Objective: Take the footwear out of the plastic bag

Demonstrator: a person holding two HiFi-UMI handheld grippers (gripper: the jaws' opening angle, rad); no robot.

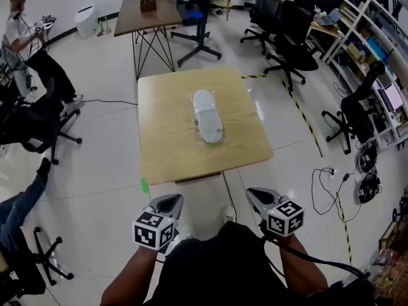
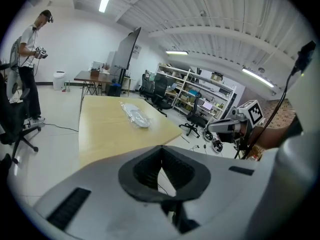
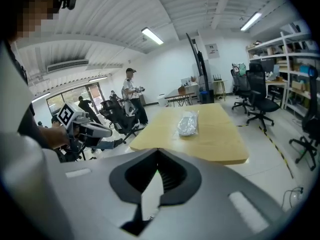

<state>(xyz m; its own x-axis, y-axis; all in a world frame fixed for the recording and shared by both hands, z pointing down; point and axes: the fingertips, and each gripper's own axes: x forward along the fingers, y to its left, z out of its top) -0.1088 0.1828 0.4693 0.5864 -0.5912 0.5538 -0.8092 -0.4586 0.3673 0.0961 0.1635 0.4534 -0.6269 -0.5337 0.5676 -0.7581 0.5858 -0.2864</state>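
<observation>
A square, light wooden bench (image 1: pixel 166 152) stands on a glossy white tiled floor (image 1: pixel 102 171) in a large workroom. A clear plastic bag (image 1: pixel 205 131) lies near the middle of the bench, slightly toward its right edge, with its long side running from the near edge toward the far edge. Pale footwear (image 1: pixel 207 113) lies inside the bag.

The left tongs (image 1: pixel 167 204) and right tongs (image 1: pixel 258 199) are held over the floor, short of the bench's near edge. Both are squeezed together with nothing between them.

Beyond the far edge stands a darker table (image 1: pixel 146 14). Black office chairs (image 1: pixel 293 37) and white shelves (image 1: pixel 366 37) fill the right side. Yellow-and-black tape (image 1: pixel 306 123) crosses the floor beside loose cables (image 1: pixel 325 183). A person (image 1: pixel 25 37) stands at far left.
</observation>
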